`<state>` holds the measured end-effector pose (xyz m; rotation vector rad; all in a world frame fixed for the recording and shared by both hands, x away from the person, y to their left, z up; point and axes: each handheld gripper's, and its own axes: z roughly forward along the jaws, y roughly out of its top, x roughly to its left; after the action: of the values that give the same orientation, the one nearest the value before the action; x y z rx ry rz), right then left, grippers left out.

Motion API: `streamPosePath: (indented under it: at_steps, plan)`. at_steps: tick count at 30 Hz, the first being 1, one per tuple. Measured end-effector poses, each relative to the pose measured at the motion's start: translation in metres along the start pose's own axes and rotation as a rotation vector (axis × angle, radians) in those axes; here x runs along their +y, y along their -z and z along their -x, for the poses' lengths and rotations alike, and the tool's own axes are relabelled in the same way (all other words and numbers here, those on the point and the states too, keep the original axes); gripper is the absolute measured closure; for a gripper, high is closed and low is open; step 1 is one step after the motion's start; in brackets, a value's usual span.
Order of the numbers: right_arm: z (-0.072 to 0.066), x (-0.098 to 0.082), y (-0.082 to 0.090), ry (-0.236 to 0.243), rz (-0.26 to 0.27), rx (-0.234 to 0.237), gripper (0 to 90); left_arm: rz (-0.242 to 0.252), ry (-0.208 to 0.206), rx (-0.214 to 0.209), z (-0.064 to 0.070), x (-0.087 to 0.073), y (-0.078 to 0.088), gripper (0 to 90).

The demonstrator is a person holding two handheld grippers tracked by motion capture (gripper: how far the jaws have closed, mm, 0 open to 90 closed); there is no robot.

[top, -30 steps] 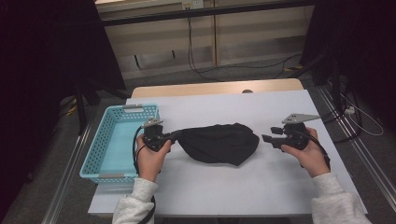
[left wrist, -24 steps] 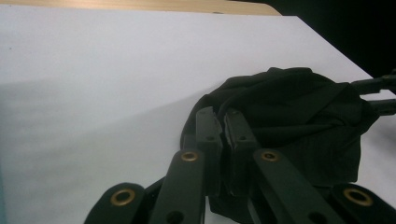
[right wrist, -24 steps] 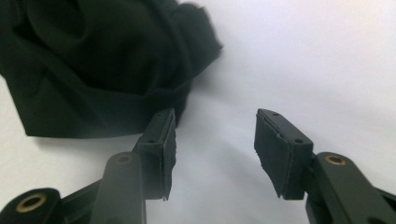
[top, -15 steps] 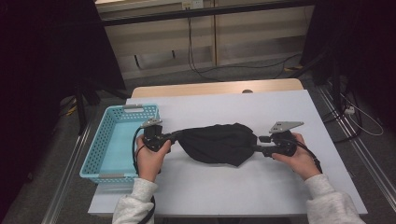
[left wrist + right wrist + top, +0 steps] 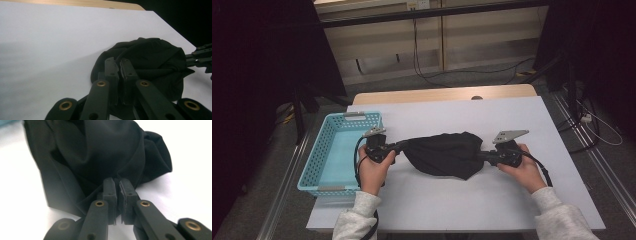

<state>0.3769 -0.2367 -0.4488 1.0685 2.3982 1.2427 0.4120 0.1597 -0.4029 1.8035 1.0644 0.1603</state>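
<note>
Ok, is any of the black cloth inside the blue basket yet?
No: in the high view the black cloth lies on the white table beside the blue basket, wholly outside its rim.

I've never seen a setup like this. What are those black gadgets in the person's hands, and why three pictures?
A person at a white table holds a pair of hand-held tongs in each hand. One camera looks down from above; the other two ride on the tongs and look along their jaws. The left tongs and the right tongs each pinch one end of a crumpled black cloth; the right pair has just closed on it. A light blue basket stands at the table's left edge.
</note>
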Motion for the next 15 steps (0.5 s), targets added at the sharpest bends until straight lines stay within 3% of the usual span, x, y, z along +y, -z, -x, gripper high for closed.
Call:
streamPosePath:
  at_steps: [4,11,15]
  plan:
    - [0.002,0.005,0.017,-0.044,0.050,0.009,86.1,0.006,0.002,-0.003,-0.001,0.000,0.003,86.3]
    - [0.020,0.010,0.058,-0.141,0.230,0.006,86.3,0.021,0.014,-0.012,-0.002,0.001,0.006,86.3]
    - [0.028,0.008,0.072,-0.200,0.295,-0.009,86.8,0.046,0.018,-0.022,-0.002,0.004,0.011,86.6]
